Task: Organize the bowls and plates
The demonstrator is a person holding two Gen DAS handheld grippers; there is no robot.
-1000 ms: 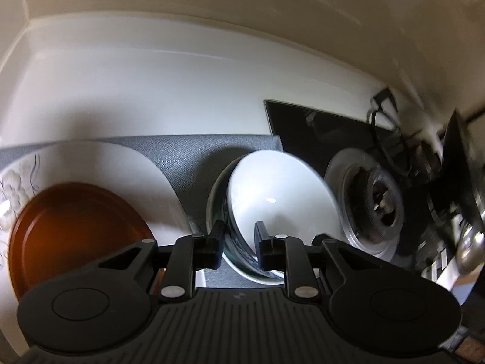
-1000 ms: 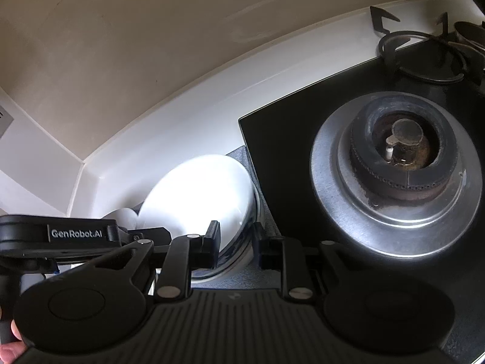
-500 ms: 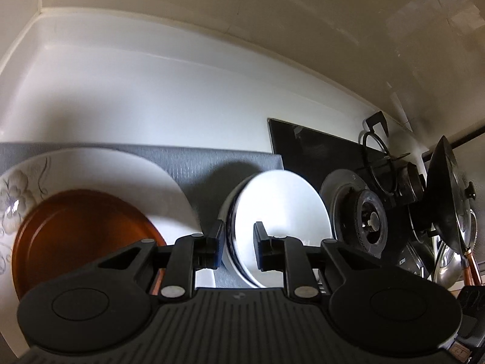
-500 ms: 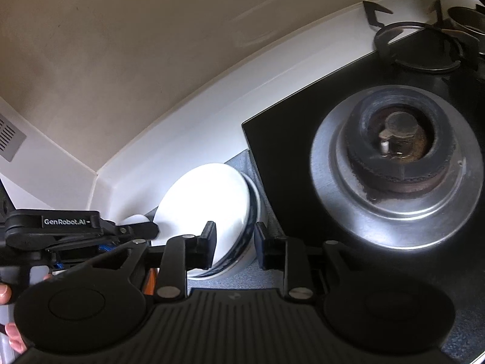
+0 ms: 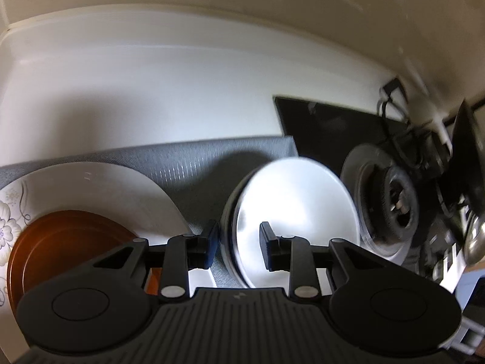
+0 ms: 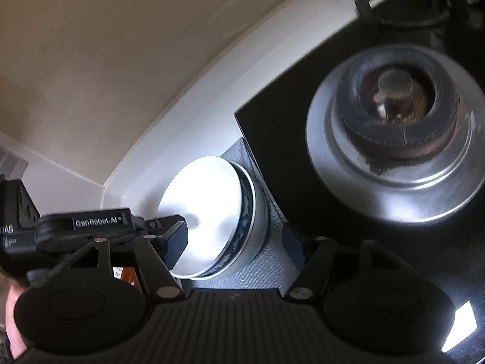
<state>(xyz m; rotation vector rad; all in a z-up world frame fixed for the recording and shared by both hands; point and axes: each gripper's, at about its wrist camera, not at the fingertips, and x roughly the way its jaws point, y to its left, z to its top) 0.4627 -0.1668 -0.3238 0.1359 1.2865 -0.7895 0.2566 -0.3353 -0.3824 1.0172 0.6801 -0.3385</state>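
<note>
A white bowl (image 5: 297, 200) sits nested in a blue-patterned bowl (image 6: 251, 212) on a grey mat (image 5: 194, 163). My left gripper (image 5: 238, 242) is open, its fingers on either side of the white bowl's near rim without gripping it. My right gripper (image 6: 233, 242) is open wide around the nested bowls; the white bowl also shows in the right wrist view (image 6: 206, 203). The left gripper shows in the right wrist view (image 6: 169, 227) at the bowl's left side. A brown plate (image 5: 69, 242) lies on a large white flowered plate (image 5: 115, 188) at the left.
A black glass hob (image 5: 327, 133) with a steel gas burner (image 6: 400, 139) lies right of the mat. A pan support (image 6: 406, 3) and dark cookware stand further back. A white counter and beige wall run behind the mat.
Both grippers have opened, letting go of the bowls, which now rest stacked on the mat. The right gripper opened much wider and both views are blurred by movement.
</note>
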